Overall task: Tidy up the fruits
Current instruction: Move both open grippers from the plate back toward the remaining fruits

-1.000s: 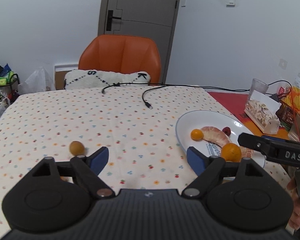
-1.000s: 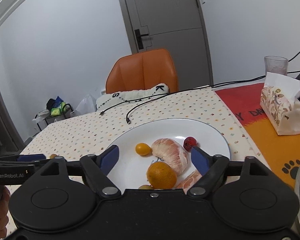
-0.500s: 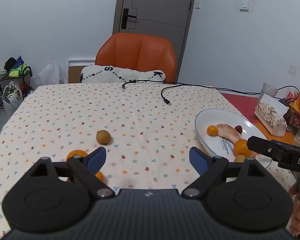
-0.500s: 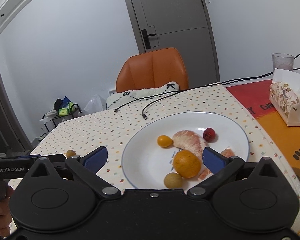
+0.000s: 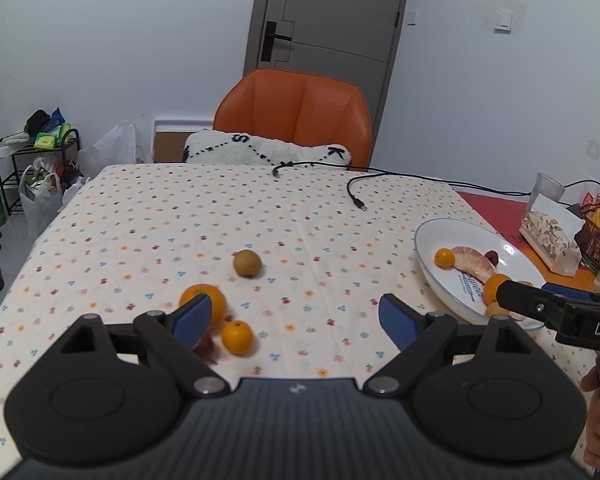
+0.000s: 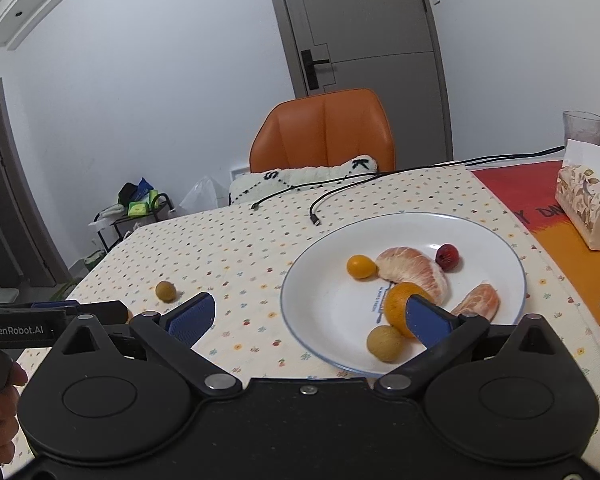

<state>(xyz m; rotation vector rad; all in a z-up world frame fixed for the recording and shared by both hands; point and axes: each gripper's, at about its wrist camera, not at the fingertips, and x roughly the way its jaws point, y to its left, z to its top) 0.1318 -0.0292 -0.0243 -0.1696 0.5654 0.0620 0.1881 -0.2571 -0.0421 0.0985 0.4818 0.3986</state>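
Four fruits lie loose on the bench (image 5: 148, 216), well apart from the plate (image 6: 308, 312) where six pieces sit gathered, and both the left gripper (image 5: 296, 316) and right gripper (image 6: 312, 316) hover empty, fingers wide, likely ready to collect strays.

From my remote feed, plain white walls (image 5: 100, 40) filled the upper frame, a grey panelled door (image 5: 332, 12) stood top centre, an orange leather chair (image 5: 296, 112) below it, a cluttered black wire rack (image 5: 32, 160) at left.
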